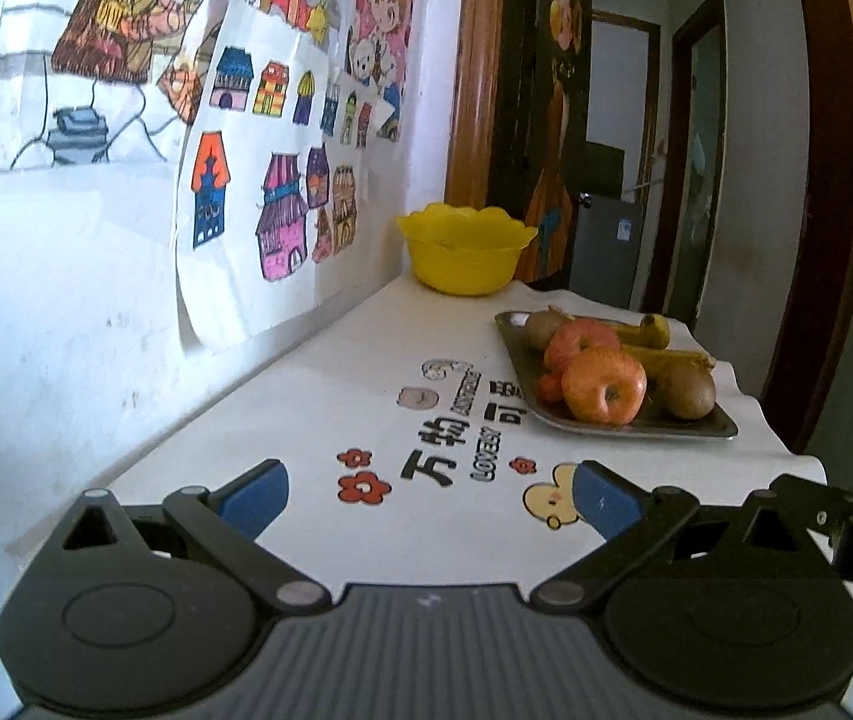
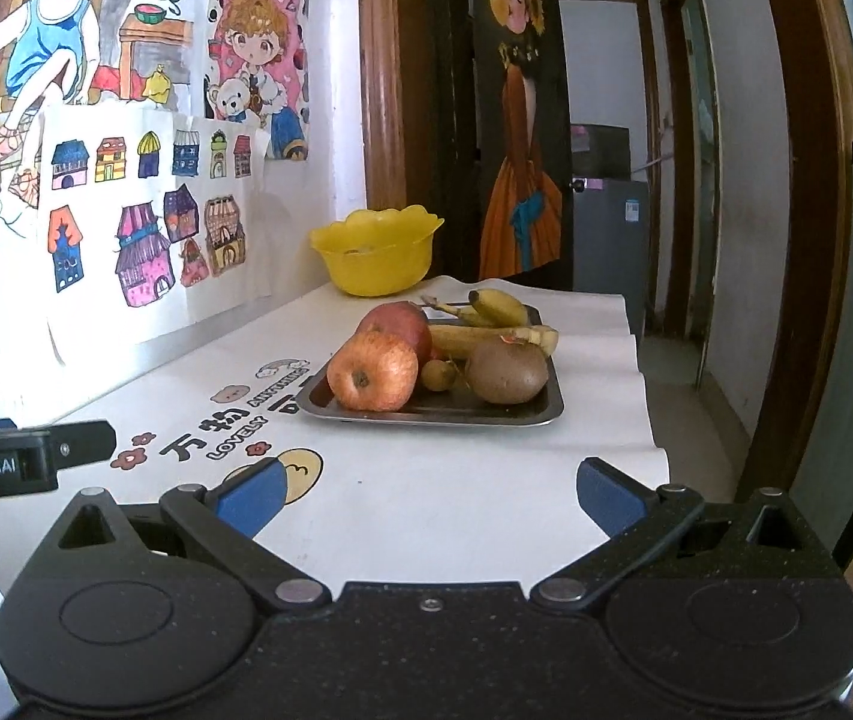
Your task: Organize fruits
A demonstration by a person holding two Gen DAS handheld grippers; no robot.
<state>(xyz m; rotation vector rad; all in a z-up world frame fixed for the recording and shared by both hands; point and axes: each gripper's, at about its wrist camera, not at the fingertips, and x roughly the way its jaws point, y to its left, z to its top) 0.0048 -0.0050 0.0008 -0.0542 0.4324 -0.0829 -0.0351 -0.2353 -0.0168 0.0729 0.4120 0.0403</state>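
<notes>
The fruit (2 apples (image 2: 374, 371), kiwis, bananas (image 2: 489, 333)) lies piled on the tray (image 2: 432, 415); the yellow bowl (image 2: 375, 252) looks nearly bare, so sorting may remain; both the left gripper (image 1: 431, 495) and the right gripper (image 2: 429, 495) are spread, holding nothing.

The tablecloth (image 2: 402, 498) carried "LOVELY" and "万物". A pink poster (image 2: 258, 54) read "MORNIN". The left gripper's body (image 2: 0, 462) showed "nRobot.AI".

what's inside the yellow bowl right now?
The yellow bowl shows something small and pale low inside, too unclear to name. Its near wall covers most of the bottom. The apples, bananas and kiwis sit on the metal tray.
</notes>
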